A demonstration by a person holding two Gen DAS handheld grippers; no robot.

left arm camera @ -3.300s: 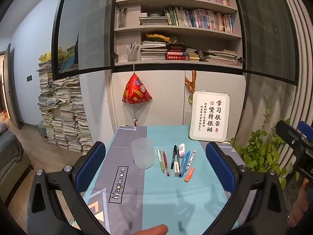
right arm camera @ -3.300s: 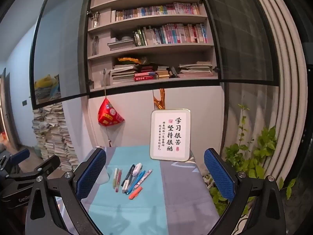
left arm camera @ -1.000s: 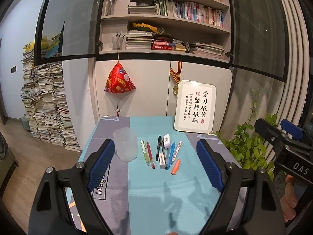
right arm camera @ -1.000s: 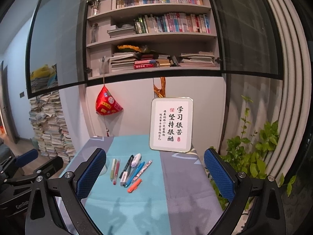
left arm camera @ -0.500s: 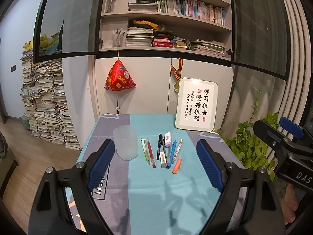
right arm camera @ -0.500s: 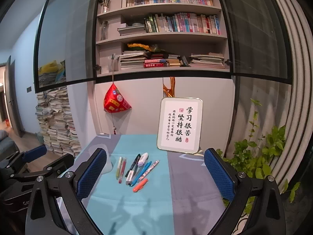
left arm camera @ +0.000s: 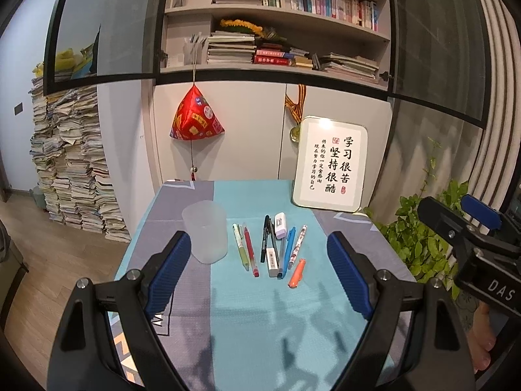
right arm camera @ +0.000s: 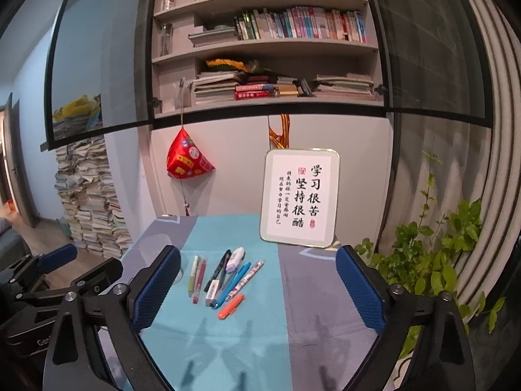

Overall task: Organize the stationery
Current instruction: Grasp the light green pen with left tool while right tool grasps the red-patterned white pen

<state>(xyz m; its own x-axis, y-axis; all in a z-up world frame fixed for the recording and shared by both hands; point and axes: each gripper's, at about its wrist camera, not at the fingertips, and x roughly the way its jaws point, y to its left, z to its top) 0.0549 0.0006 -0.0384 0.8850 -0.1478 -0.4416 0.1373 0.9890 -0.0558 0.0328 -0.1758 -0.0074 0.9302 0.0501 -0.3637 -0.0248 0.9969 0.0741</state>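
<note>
Left wrist view shows the left gripper [left arm camera: 257, 270], jaws wide and empty, above a cup [left arm camera: 205, 232] and pens [left arm camera: 270, 247] on the table [left arm camera: 260, 325], while right wrist view shows the right gripper [right arm camera: 259, 288], likewise wide, its left finger [right arm camera: 156, 290] hiding most of the cup.

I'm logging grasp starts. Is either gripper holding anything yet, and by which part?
Nothing is held. The left gripper and right gripper are both open and empty, short of the pens.
</note>
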